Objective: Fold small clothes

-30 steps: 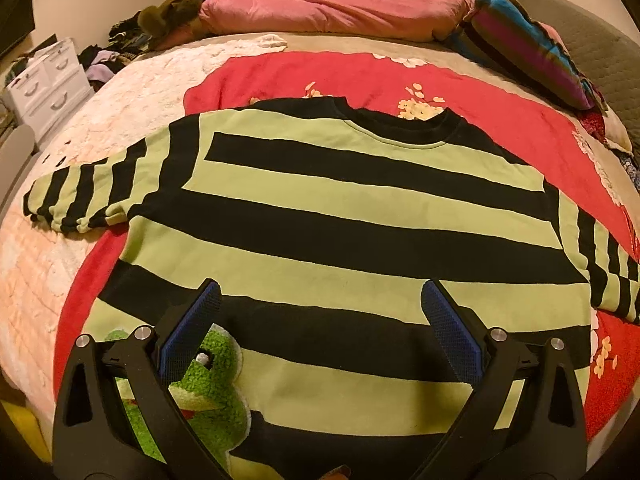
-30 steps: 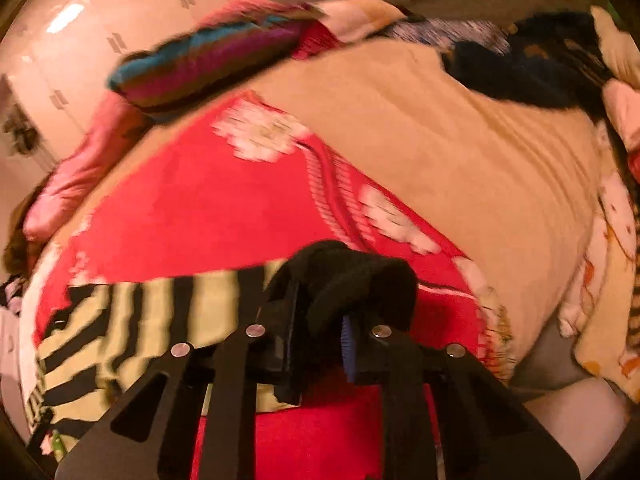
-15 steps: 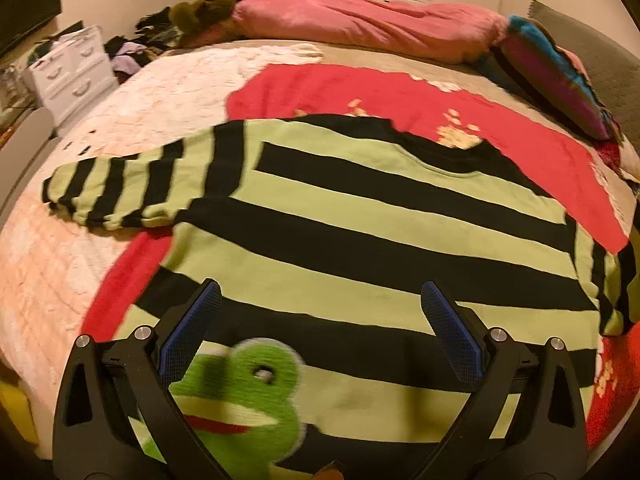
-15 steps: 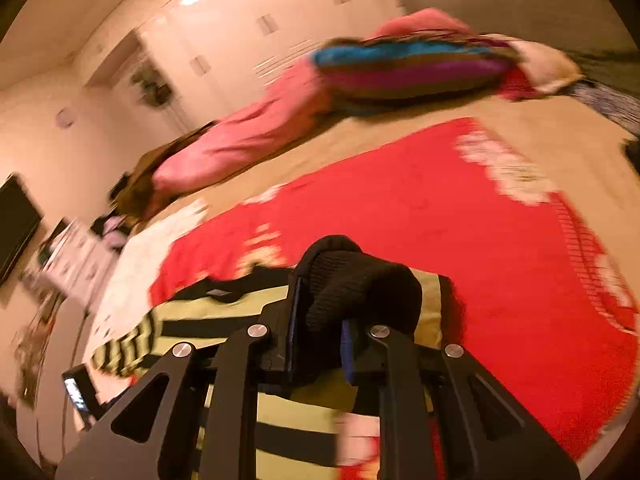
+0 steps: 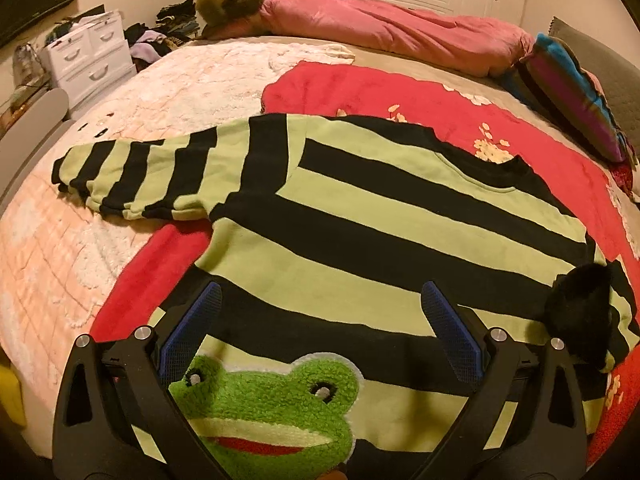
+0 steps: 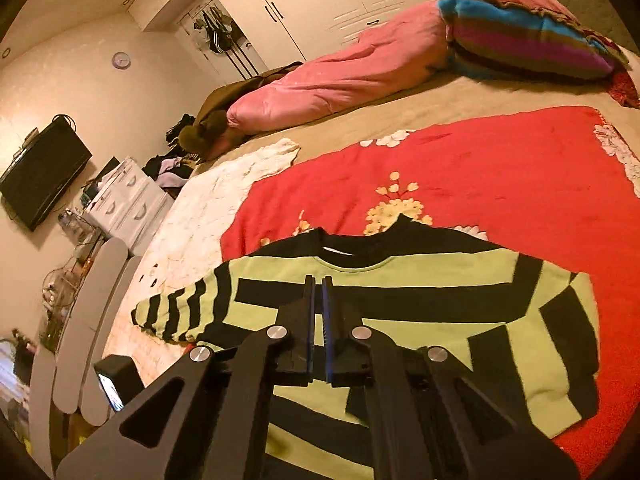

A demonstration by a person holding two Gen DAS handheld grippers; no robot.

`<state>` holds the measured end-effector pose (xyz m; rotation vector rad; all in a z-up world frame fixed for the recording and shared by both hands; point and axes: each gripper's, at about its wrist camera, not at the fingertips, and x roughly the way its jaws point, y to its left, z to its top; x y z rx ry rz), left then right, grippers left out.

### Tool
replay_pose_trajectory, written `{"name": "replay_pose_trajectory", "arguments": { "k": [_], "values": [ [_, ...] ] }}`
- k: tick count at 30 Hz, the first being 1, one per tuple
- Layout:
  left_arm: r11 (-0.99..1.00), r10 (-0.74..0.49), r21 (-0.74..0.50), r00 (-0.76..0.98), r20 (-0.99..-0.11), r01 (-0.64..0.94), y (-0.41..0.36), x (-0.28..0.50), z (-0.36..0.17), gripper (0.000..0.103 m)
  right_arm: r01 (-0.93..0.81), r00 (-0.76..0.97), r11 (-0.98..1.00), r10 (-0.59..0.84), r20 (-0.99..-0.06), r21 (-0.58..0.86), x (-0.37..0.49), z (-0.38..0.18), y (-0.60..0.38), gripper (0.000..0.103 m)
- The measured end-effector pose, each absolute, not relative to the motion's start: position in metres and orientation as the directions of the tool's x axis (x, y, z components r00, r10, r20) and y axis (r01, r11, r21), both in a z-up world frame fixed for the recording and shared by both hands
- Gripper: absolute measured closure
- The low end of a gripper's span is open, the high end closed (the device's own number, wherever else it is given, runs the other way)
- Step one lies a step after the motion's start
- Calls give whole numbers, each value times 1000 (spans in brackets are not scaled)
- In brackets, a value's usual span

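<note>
Home bedroom, lived-in. Large bed (image 5: 168, 92) fills most of view, covered with red floral blanket (image 6: 500, 176) and white quilted cover (image 5: 192, 80). Pink duvet (image 5: 392, 36) and striped pillow (image 6: 532, 40) at far side. White built-in wardrobe (image 6: 320, 4) along wall, clothes hanging in open part. White plastic drawer unit (image 5: 90, 54) beside bed, heap of clothes (image 5: 160, 38) next to it. Flat television (image 6: 42, 172) mounted on wall, round clock (image 6: 121, 59) above.

No text, label, brand or number can be read in either view. The wall clock (image 6: 121, 59) is too small to make out its face, and the small lit screen (image 6: 109, 387) shows nothing legible.
</note>
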<state>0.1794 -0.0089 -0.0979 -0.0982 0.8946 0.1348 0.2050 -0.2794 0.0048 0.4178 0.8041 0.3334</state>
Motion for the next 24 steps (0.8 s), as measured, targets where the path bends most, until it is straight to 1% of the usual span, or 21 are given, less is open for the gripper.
{"name": "replay_pose_trajectory", "arguments": {
  "k": [5, 7, 8, 9, 13, 15, 17, 20, 22, 24],
  "values": [
    [995, 33, -35, 625, -780, -96, -22, 177, -99, 9, -80, 652, 881, 400, -644, 466, 200, -4, -302, 99],
    [997, -7, -54, 618, -786, -58, -29, 177, -100, 9, -42, 647, 884, 379, -661, 465, 194, -13, -317, 89],
    [997, -33, -72, 613, -789, -39, -33, 176, -100, 9, -23, 646, 891, 360, -673, 454, 191, -18, -324, 76],
    [995, -69, -97, 605, -794, -13, -37, 176, -100, 9, -7, 643, 899, 339, -687, 438, 187, -23, -330, 67],
    [975, -221, -195, 555, -802, 106, -68, 170, -99, 9, 43, 628, 914, 289, -722, 402, 170, -44, -352, 65],
    [968, -249, -206, 519, -818, 140, -89, 170, -99, 9, 77, 633, 913, 266, -727, 401, 160, -51, -369, 55],
    [957, -290, -235, 491, -822, 170, -107, 173, -99, 9, 98, 643, 910, 251, -724, 402, 151, -53, -381, 55],
    [943, -331, -274, 454, -828, 187, -127, 179, -98, 9, 124, 656, 901, 239, -716, 415, 143, -53, -401, 55],
    [941, -339, -298, 423, -840, 162, -138, 185, -101, 9, 136, 660, 897, 234, -714, 420, 138, -54, -410, 51],
    [939, -343, -318, 410, -845, 131, -144, 193, -105, 9, 149, 660, 892, 232, -714, 428, 133, -55, -417, 50]
  ]
}}
